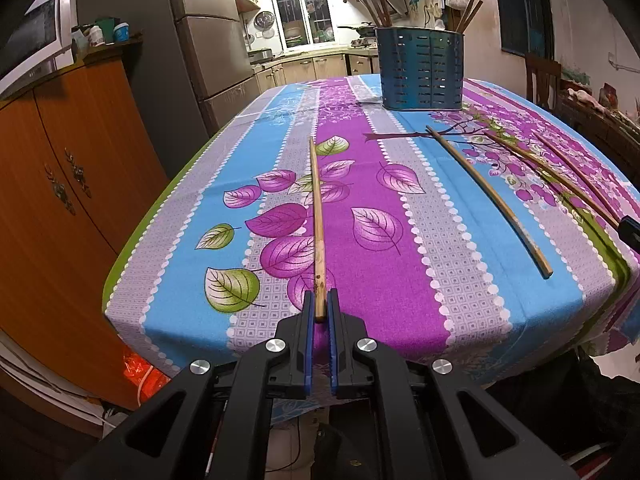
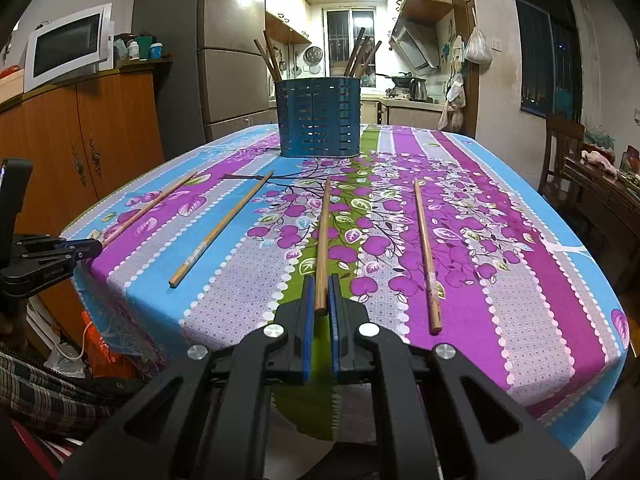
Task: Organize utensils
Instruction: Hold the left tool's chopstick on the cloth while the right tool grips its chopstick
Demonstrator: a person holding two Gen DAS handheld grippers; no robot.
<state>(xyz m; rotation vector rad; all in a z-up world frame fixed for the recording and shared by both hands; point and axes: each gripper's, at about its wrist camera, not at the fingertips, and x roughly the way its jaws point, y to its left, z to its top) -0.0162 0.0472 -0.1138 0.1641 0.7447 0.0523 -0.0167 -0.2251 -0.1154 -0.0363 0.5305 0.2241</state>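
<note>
My left gripper [image 1: 320, 300] is shut on the near end of a wooden chopstick [image 1: 317, 224] that lies on the flowered tablecloth. My right gripper [image 2: 321, 290] is shut on the near end of another chopstick [image 2: 323, 236]. A blue slotted utensil holder [image 2: 318, 116] with several chopsticks in it stands at the far end of the table; it also shows in the left wrist view [image 1: 420, 68]. Loose chopsticks lie flat: one between the grippers [image 2: 220, 228], also in the left wrist view [image 1: 490, 200], and one to the right [image 2: 427, 252]. The left gripper [image 2: 86, 250] shows at the table's left edge.
The table [image 2: 520, 280] has a bright striped cloth. An orange wooden cabinet [image 2: 100, 132] with a microwave [image 2: 68, 46] stands left. A grey fridge [image 2: 224, 60] is behind. A wooden chair [image 2: 560, 148] and a side table stand at the right.
</note>
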